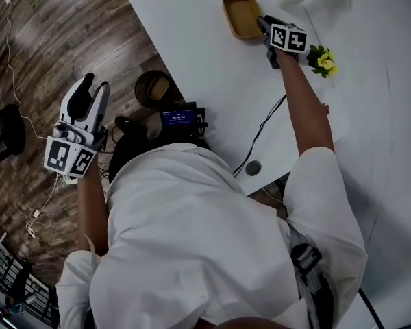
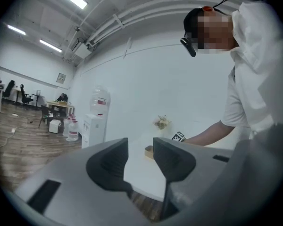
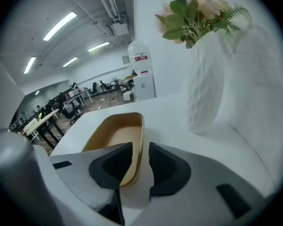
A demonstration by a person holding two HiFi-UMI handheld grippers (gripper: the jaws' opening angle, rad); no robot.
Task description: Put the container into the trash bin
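Observation:
A tan, shallow container (image 1: 241,14) lies on the white table (image 1: 205,67) near its far edge. My right gripper (image 1: 262,22) reaches its right side. In the right gripper view the container (image 3: 114,138) has its near rim wall standing between the two jaws of the right gripper (image 3: 140,161); a thin gap shows beside the right pad, so the jaws stand open around the rim. A dark round trash bin (image 1: 154,88) stands on the floor by the table's left edge. My left gripper (image 1: 96,88) hovers left of the bin, open and empty (image 2: 139,159).
A white vase with flowers (image 3: 206,88) stands just right of the container. A small yellow flower bunch (image 1: 322,59) lies near my right forearm. A black device with a blue screen (image 1: 179,118) sits by the bin. A cable (image 1: 260,132) crosses the table.

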